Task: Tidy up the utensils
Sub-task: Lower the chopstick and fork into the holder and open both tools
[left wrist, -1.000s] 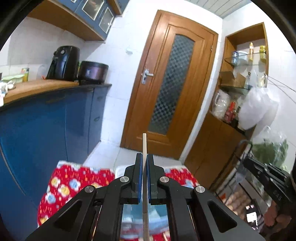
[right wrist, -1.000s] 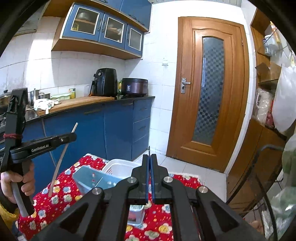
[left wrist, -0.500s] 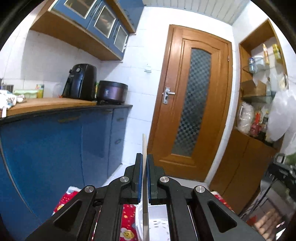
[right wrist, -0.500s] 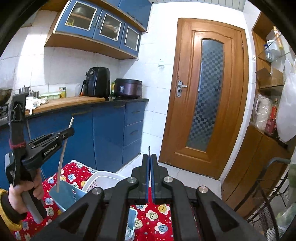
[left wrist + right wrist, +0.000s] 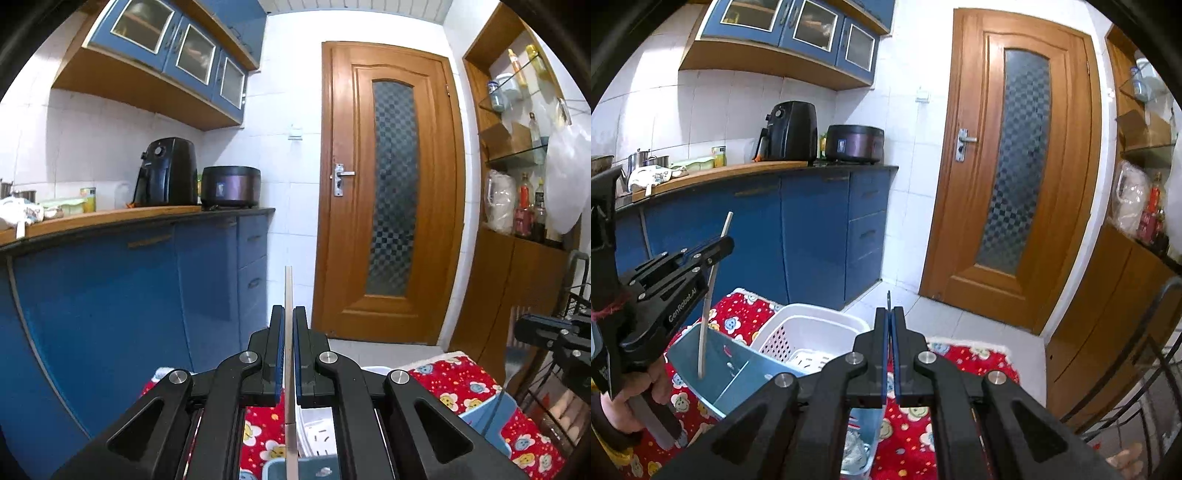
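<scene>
My left gripper (image 5: 289, 310) is shut on a pale chopstick (image 5: 288, 284) that stands upright between its pads. In the right wrist view the left gripper (image 5: 720, 246) hangs over a light blue utensil holder (image 5: 738, 373), and the chopstick's (image 5: 708, 295) lower end dips inside it. My right gripper (image 5: 889, 312) is shut on a thin dark utensil (image 5: 888, 295); only its tip shows above the fingers. The right gripper (image 5: 521, 328) is at the right edge of the left wrist view. The holder (image 5: 314, 469) peeks out under my left fingers.
A white slotted basket (image 5: 812, 325) stands behind the holder on a red flowered cloth (image 5: 964, 362). Blue cabinets (image 5: 812, 229) run along the left, a wooden door (image 5: 1015, 166) is ahead, and a wire rack (image 5: 1160, 354) is at the right.
Both grippers have sunk toward the cloth. The pale chopstick, earlier to the left of the blue holder, now has its lower end inside it. The left wrist view has tilted up toward the door.
</scene>
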The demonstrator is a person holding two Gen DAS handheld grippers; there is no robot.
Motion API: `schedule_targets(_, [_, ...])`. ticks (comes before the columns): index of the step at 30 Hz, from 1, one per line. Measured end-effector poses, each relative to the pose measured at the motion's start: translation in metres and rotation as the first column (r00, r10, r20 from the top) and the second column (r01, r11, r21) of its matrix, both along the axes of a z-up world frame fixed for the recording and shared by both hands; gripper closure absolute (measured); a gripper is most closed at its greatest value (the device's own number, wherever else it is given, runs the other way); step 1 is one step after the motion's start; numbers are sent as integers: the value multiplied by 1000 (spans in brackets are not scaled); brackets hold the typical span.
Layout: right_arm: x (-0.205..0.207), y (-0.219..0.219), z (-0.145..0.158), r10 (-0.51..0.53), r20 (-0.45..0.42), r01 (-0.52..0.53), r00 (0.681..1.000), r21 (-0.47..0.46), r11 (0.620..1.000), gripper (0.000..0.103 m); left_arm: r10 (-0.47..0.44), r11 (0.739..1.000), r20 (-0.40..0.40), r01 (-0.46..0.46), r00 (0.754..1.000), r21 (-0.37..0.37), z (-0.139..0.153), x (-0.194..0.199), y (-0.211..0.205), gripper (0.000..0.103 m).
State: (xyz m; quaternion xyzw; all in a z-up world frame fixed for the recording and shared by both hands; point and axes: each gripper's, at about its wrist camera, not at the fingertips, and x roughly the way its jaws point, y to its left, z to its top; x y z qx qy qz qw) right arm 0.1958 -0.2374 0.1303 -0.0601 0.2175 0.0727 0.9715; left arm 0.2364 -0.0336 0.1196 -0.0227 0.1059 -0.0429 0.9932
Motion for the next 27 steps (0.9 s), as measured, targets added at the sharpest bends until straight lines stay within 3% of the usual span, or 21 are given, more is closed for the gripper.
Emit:
schedule_targets(14, [-5,-1,-11,27,-47,-24,999,56,998,98,-11,1000,-38,12,999,13,-16,-9,7,98])
schedule_targets(20, [-11,-2,-9,39,-54,-33,998,102,994,83,-40,999,-67,42,997,22,-15,-17,5,97])
schedule_targets(27, [-17,-6,-2,44,-50,-36,998,147,989,71,-74,997,-103,76,992,18,-9,-25,8,79])
